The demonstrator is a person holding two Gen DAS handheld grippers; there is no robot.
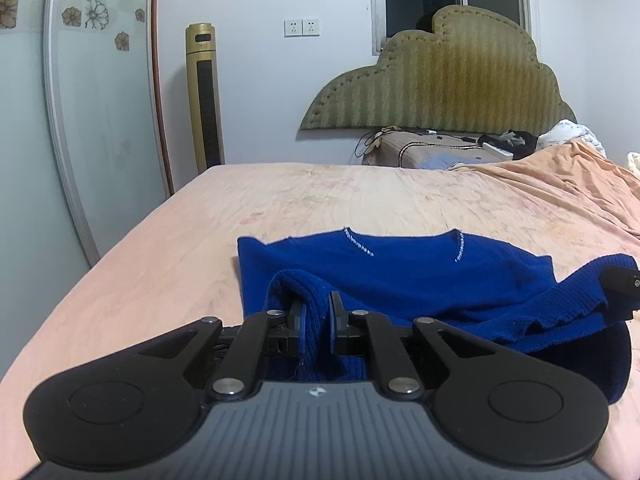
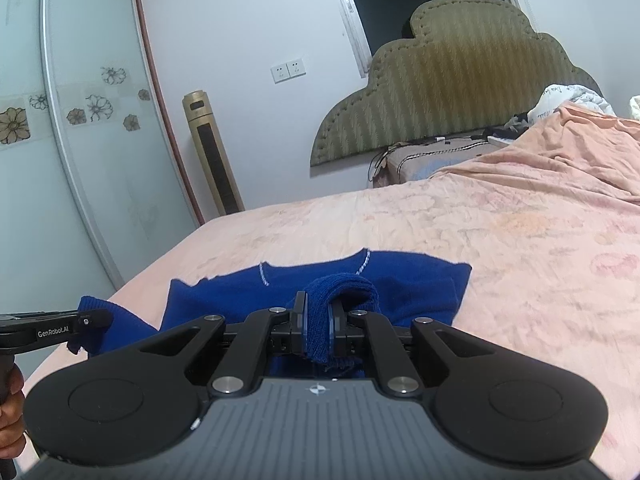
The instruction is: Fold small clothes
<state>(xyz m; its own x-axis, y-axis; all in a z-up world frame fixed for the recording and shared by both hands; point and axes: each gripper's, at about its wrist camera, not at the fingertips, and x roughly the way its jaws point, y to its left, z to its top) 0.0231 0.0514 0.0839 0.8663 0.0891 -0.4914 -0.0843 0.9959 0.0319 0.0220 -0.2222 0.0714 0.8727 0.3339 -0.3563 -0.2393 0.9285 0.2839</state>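
Note:
A royal blue knit sweater (image 1: 420, 276) with small white stitching at the neckline lies on the peach bedsheet (image 1: 160, 264); it also shows in the right wrist view (image 2: 400, 284). My left gripper (image 1: 318, 312) is shut on the sweater's ribbed hem, lifted off the bed. My right gripper (image 2: 318, 316) is shut on the hem further right, also raised. Each gripper shows at the edge of the other's view: the right one (image 1: 620, 284), the left one (image 2: 60, 330).
A padded olive headboard (image 1: 440, 80), a pillow (image 1: 424, 152) and piled clothes (image 1: 508, 140) sit at the far end. A gold tower fan (image 1: 204, 96) and a sliding wardrobe door (image 1: 100, 100) stand left. The bed's left edge (image 1: 132, 236) runs near the sweater.

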